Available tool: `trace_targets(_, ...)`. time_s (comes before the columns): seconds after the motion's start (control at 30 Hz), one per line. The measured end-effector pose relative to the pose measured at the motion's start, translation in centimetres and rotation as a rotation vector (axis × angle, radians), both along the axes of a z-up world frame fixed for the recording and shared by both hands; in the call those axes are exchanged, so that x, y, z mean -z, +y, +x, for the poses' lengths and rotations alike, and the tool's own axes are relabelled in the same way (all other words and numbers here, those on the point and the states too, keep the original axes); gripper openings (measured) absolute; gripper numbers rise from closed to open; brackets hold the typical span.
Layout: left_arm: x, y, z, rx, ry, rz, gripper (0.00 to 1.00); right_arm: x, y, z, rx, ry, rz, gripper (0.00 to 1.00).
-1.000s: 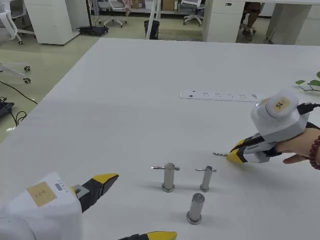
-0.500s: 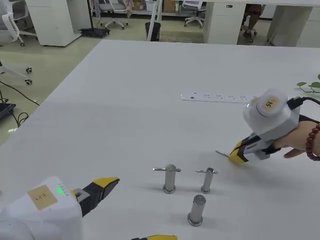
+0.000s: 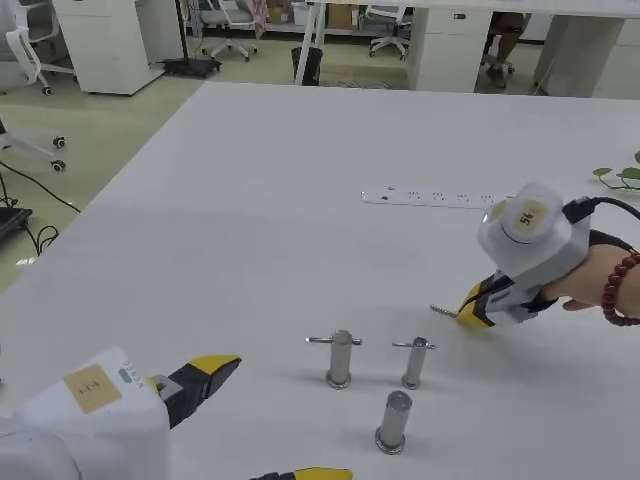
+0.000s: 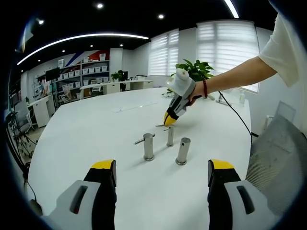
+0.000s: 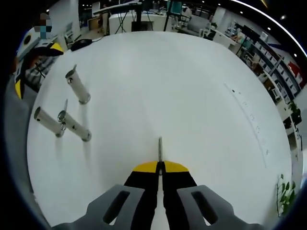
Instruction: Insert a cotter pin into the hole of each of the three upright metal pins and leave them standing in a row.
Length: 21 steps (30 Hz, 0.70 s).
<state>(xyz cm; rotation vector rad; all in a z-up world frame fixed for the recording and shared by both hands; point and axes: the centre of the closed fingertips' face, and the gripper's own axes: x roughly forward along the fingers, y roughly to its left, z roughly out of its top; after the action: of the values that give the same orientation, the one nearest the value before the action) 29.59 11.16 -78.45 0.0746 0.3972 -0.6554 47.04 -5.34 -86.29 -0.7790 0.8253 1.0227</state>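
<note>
Nearest you, your left gripper (image 4: 162, 166) hangs low over the table (image 3: 250, 200). Its jaws are spread wide with nothing between them, and it has hardly shifted over the last second. Just beyond it stands the bare metal pin (image 3: 393, 418), upright, its hole unfilled. Behind that, side by side, stand the left metal pin (image 3: 340, 360) and the right metal pin (image 3: 414, 364). Each has a cotter pin through its head: the left cotter pin (image 3: 318, 340) and the right cotter pin (image 3: 402, 343). None of the three metal pins has moved.

The change is further back and to your right. Your right gripper (image 3: 470, 316) has leaned its body over toward the metal pins. Its tip has kept to much the same spot, low over the table and a little beyond the right metal pin. Its jaws are pressed together on the loose cotter pin (image 3: 442, 311), which sticks straight out of the tip toward the group. I read that as the pick-up done and the carry to the bare metal pin about to start.

Count: three metal pins, two fitted and one empty. Three cotter pins, two seated and one in your grasp. Two grippers. So one insertion is left. The bare metal pin stands forward of the other two, so by my reckoning the row is yet to be formed. Farthest back lies one power strip (image 3: 435, 196).
</note>
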Motion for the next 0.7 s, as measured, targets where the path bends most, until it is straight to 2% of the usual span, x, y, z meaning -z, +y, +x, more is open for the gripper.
trace_targets(0.27, -0.3, 0.1, 0.1, 0.002, 0.000, 0.007, 0.76, -1.2, 0.1, -0.2, -0.027, -0.055, -0.005, 0.02)
trace_targets(0.5, -0.8, -0.1, 0.4, 0.005, 0.003, -0.002, 0.71, -2.8, 0.4, -1.2, -0.096, -0.130, -0.025, 0.02)
trace_targets(0.63, -0.9, -0.4, 0.5, 0.019, 0.011, 0.008, 0.66, -3.9, 0.9, -2.3, -0.137, -0.168, -0.022, 0.02)
trace_targets(0.7, -1.1, -0.5, 0.6, 0.027, 0.008, 0.006, 0.65, -4.2, 0.9, -2.4, -0.150, -0.183, -0.019, 0.02)
